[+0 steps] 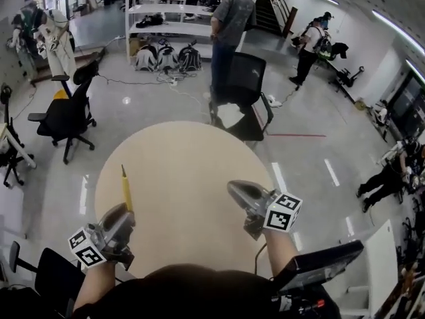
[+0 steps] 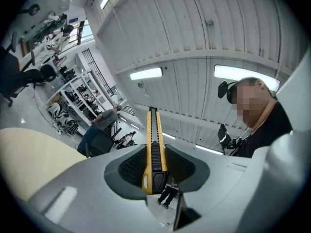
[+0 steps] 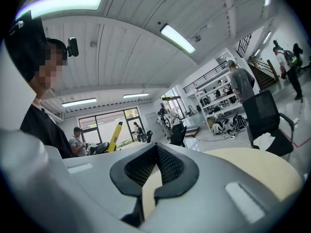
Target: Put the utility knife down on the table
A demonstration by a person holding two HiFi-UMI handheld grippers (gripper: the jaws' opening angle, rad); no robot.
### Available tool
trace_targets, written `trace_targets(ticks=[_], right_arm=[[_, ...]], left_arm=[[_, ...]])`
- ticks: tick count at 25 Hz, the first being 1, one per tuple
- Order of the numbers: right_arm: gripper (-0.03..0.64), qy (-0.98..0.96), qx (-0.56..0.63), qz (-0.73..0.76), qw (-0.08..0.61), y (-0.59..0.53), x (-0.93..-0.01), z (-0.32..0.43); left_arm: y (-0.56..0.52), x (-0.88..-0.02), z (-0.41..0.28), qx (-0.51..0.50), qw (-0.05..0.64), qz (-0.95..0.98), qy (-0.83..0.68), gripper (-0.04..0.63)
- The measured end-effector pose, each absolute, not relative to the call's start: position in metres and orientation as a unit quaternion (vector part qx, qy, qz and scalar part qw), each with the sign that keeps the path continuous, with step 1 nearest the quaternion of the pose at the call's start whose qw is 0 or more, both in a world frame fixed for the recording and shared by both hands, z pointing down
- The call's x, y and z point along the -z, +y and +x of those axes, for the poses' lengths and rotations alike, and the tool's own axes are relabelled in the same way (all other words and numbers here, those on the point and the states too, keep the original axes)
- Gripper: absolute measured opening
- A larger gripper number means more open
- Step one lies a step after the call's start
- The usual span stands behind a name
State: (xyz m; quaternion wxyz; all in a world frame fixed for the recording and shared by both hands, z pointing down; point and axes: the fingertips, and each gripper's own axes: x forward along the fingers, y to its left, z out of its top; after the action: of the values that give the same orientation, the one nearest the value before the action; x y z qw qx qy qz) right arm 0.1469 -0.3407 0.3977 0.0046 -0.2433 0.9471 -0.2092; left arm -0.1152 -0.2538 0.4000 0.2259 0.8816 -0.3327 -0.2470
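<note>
**Left gripper** (image 1: 123, 212) — the jaws are clamped on the utility knife (image 2: 154, 135). The two dark ribbed pads (image 2: 130, 165) press its yellow body from either side, and the black slider faces this gripper's camera. The butt of the knife sits low between the pads. The rest of it runs straight out past the jaw tips along the gripper's own line, and its far end tilts upward, seen against the ceiling (image 2: 194, 38). Below and ahead of this gripper lies the round beige table (image 1: 192, 158). The knife is held over the table's left part, near the edge closest to the person.

**Right gripper** (image 3: 155, 148) — the jaw tips meet and nothing is held between them. A narrow slit beneath the tips shows only the table top. This gripper hovers over the near right part of the table, level with the left gripper and well apart from it. Its marker cube (image 1: 283, 211) sits at its rear, toward the person's forearm.

Ahead of both grippers, just beyond the table's far edge, stands a black office chair (image 1: 242, 85).
</note>
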Motion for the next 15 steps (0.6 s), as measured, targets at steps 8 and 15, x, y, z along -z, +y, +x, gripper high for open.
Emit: trace_targets(ticks=[8, 15], right_arm=[[0.014, 0.942, 0.223, -0.249, 0.032, -0.355, -0.412, 0.151], [0.014, 0.932, 0.217, -0.29, 0.019, -0.356, -0.406, 0.147]], left_arm=[[-0.274, -0.395, -0.092, 0.222, 0.224, 0.896, -0.312, 0.117], [-0.305, -0.396, -0.123, 0.219, 0.206, 0.906, -0.298, 0.117]])
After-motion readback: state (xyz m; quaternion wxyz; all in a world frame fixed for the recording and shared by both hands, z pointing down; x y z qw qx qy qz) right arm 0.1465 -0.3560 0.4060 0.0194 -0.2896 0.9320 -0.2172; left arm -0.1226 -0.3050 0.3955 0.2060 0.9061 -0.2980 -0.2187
